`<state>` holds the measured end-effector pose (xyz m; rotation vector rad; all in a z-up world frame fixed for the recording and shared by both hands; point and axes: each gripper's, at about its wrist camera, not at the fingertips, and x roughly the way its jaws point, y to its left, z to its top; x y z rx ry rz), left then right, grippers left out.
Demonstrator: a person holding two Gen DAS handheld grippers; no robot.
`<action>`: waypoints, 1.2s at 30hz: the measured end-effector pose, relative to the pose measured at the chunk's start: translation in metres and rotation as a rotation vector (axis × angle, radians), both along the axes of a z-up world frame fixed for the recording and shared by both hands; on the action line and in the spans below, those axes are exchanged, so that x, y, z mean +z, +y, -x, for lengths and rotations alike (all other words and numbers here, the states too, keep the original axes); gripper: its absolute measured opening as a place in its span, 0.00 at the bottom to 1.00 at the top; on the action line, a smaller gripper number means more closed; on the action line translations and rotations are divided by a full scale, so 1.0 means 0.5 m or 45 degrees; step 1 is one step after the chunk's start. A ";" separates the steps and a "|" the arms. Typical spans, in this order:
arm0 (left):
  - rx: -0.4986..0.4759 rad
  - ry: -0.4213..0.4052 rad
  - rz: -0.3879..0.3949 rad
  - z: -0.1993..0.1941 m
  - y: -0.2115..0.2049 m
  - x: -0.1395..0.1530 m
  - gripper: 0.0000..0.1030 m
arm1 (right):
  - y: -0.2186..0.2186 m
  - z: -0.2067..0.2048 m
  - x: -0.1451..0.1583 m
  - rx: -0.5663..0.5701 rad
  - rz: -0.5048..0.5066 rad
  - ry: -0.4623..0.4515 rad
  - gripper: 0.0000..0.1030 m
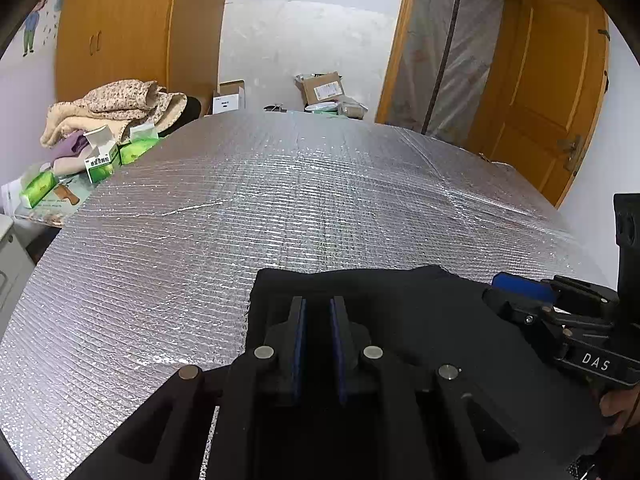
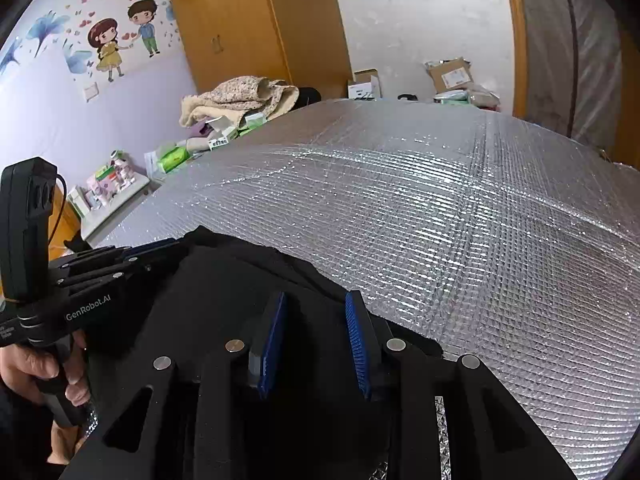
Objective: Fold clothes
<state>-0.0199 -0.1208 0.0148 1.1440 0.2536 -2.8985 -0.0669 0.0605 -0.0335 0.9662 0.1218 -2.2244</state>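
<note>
A black cloth (image 1: 400,312) lay on the near edge of a big table (image 1: 280,200) covered in shiny silver foil. The cloth was folded into a flat, neat shape, with a straight edge on its left side in the left view.

The left claw (image 1: 318,308) sat low over the cloth. Its two fingers were close together, with only a thin gap between the blue pads (image 1: 299,336). I could not tell if a bit of cloth was pinched between them, because all was black there.

The right claw (image 2: 316,308) was over the right part of the cloth, near where the cloth met the foil. Its fingers stood apart, about half open, and the blue pads (image 2: 356,336) held nothing. The cloth lay under and between them.

In the left view the right claw came in from the right side, with its tip on the cloth. In the right view the left claw (image 2: 160,250) came in from the left, and a hand (image 2: 36,364) gripped its handle.

At the far left of the table sat a pile of soft blankets (image 1: 116,108) and some green and white boxes (image 1: 100,160). Behind the table were a wooden wardrobe (image 1: 120,28), a brown door (image 1: 552,92) and some cardboard boxes (image 1: 322,88). The wall had a cartoon sticker (image 2: 124,36) of a girl and a boy
</note>
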 end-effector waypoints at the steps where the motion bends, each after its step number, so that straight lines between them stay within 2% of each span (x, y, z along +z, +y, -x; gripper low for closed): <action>1: 0.000 -0.001 0.006 0.001 0.002 0.000 0.13 | 0.000 0.002 0.000 0.000 -0.001 -0.003 0.31; 10: 0.007 0.004 -0.015 -0.013 0.003 0.018 0.13 | 0.008 0.006 0.009 -0.005 0.027 -0.041 0.31; 14: 0.011 0.042 -0.028 -0.061 0.012 0.046 0.13 | 0.023 -0.026 0.043 -0.046 -0.007 0.015 0.31; 17: 0.005 0.062 -0.037 -0.106 0.024 0.054 0.13 | 0.038 -0.063 0.059 -0.012 -0.005 0.038 0.31; 21: 0.019 0.047 -0.068 -0.153 0.028 0.039 0.13 | 0.051 -0.118 0.058 0.039 -0.015 0.044 0.31; 25: 0.015 -0.008 -0.110 -0.159 0.013 -0.006 0.13 | 0.046 -0.157 0.029 0.093 -0.068 0.040 0.31; 28: 0.018 0.002 -0.088 -0.160 0.017 0.002 0.12 | 0.042 -0.160 0.014 0.096 -0.085 0.032 0.31; 36: 0.057 0.015 -0.105 -0.208 0.004 0.013 0.12 | 0.073 -0.182 0.033 0.104 -0.061 0.034 0.31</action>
